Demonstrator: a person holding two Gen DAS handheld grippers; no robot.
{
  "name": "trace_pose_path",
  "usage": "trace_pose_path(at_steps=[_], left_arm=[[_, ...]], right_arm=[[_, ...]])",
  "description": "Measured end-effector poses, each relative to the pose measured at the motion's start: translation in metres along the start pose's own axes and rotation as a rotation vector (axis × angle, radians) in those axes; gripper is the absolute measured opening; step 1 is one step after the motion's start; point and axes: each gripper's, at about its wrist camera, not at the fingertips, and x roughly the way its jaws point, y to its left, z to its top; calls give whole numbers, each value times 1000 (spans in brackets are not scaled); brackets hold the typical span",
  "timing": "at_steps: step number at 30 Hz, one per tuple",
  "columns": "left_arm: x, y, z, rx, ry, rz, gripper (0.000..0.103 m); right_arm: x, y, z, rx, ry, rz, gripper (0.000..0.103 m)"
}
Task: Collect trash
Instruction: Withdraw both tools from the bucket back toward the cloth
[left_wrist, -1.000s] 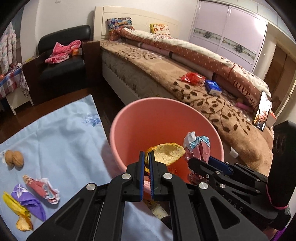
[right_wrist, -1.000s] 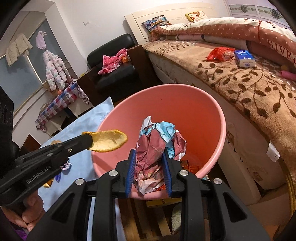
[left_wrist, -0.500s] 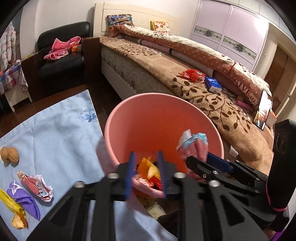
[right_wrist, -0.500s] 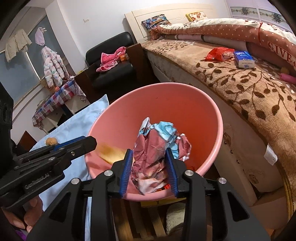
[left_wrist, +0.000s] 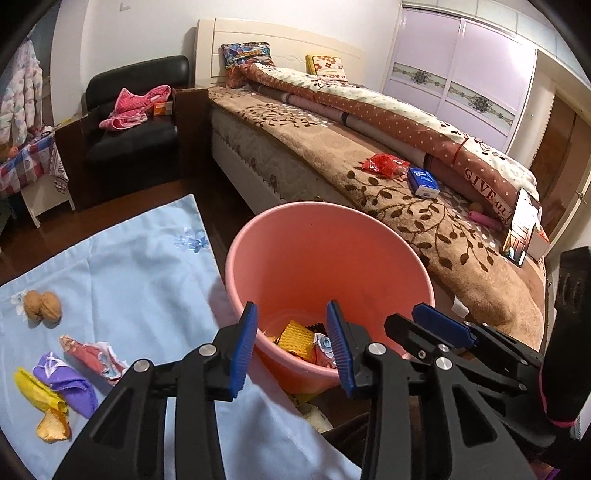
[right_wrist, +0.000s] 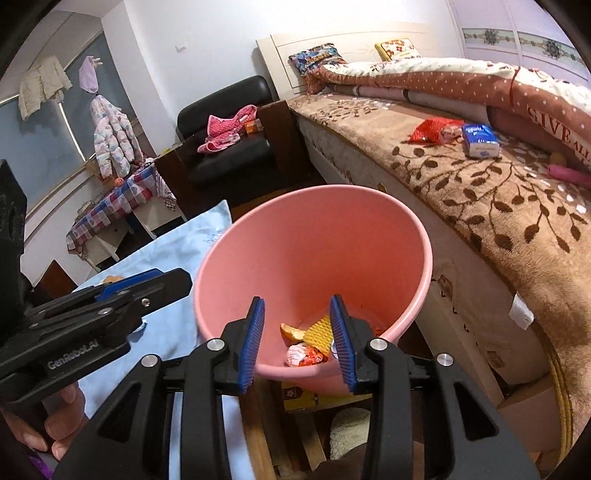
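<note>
Both loads dropped; left gripper (left_wrist: 291, 347), right gripper (right_wrist: 297, 341) jaws wide, empty; crumpled wrappers (right_wrist: 304, 355) in pink bin (right_wrist: 369, 236).

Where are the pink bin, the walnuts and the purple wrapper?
pink bin (left_wrist: 332, 258): left wrist view, inner back wall.
walnuts (left_wrist: 42, 308): left wrist view, between the two shells.
purple wrapper (left_wrist: 68, 384): left wrist view, middle of the wrapper.
</note>
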Motion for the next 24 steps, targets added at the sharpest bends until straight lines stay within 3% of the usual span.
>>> trace_pose_path(at_steps=[12,24], left_arm=[[-38,15,-21,-5,-27,24,38],[-90,88,-69,-83,-37,108,38]], right_arm=[[-25,35,-14,-47,-17,60,37],[-20,88,-31,-123,31,161,37]])
